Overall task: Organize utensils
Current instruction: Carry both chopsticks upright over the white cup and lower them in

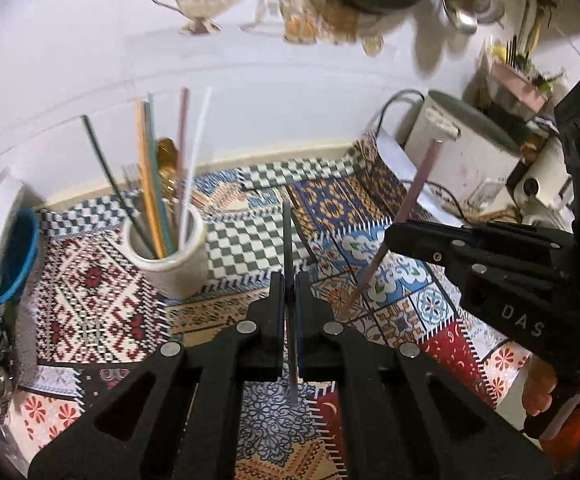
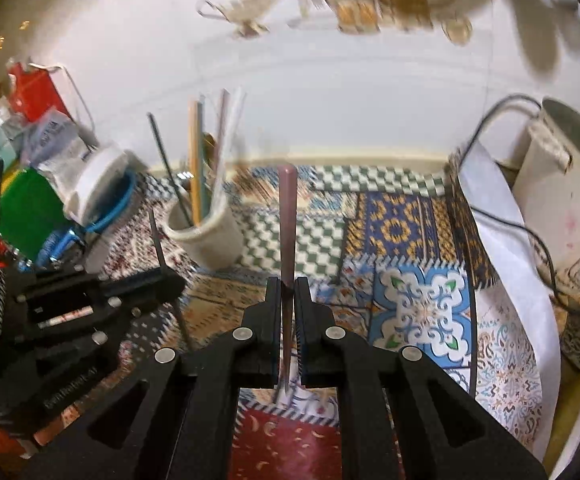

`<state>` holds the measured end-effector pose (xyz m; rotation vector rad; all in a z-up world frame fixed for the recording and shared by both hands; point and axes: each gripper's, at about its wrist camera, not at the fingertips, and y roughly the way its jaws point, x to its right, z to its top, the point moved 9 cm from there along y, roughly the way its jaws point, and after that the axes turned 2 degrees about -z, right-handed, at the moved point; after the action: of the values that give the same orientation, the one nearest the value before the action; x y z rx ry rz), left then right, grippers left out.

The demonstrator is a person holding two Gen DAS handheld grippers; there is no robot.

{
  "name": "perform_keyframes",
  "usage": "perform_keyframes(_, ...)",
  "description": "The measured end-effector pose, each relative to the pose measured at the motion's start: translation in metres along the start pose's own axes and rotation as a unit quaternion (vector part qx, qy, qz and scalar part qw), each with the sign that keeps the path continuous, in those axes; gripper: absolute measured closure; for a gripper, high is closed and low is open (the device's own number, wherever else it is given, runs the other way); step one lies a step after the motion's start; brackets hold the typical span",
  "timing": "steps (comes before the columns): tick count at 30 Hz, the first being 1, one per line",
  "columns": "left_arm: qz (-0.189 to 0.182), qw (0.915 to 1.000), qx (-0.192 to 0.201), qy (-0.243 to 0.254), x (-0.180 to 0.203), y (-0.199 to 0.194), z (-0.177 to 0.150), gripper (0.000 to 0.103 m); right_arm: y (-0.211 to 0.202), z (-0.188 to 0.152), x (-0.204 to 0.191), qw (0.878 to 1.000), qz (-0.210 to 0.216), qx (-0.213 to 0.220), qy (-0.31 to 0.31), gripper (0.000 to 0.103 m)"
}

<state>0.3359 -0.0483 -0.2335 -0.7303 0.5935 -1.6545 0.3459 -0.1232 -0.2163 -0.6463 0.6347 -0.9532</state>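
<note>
A white ceramic cup (image 1: 170, 256) stands on the patterned cloth and holds several straws and a gold spoon; it also shows in the right wrist view (image 2: 206, 240). My left gripper (image 1: 289, 280) is shut on a dark grey straw (image 1: 287, 236), held upright, right of the cup. My right gripper (image 2: 288, 284) is shut on a pink straw (image 2: 287, 220), also upright. In the left wrist view the right gripper (image 1: 393, 236) sits to the right with the pink straw (image 1: 413, 188) slanting through it. In the right wrist view the left gripper (image 2: 166, 280) is at the left.
A patchwork tablecloth (image 1: 90, 300) covers the table. A white container with a blue ring (image 1: 2, 236) and clutter lie at the left. A white appliance with a black cord (image 2: 561, 200) stands at the right. The white wall is behind.
</note>
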Motion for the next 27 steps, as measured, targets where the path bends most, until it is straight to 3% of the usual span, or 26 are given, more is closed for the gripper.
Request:
perform_keyframes(12,0.037,0.9961,0.076,-0.026,-0.043,-0.058,0.039,0.1,-0.015,0.045,-0.033,0.998,0.018,0.054,-0.016,0.097)
perform_keyframes(21,0.073,0.987,0.133,-0.053,-0.086,-0.097,0.078,0.1,-0.032,0.09,-0.06,0.993,0.035,0.103,-0.039,0.097)
perform_keyframes(27,0.085,0.9802,0.165,-0.068,-0.108,-0.115,0.106,0.1,-0.022,0.112,-0.073,0.991,0.049,0.113,-0.055,0.097)
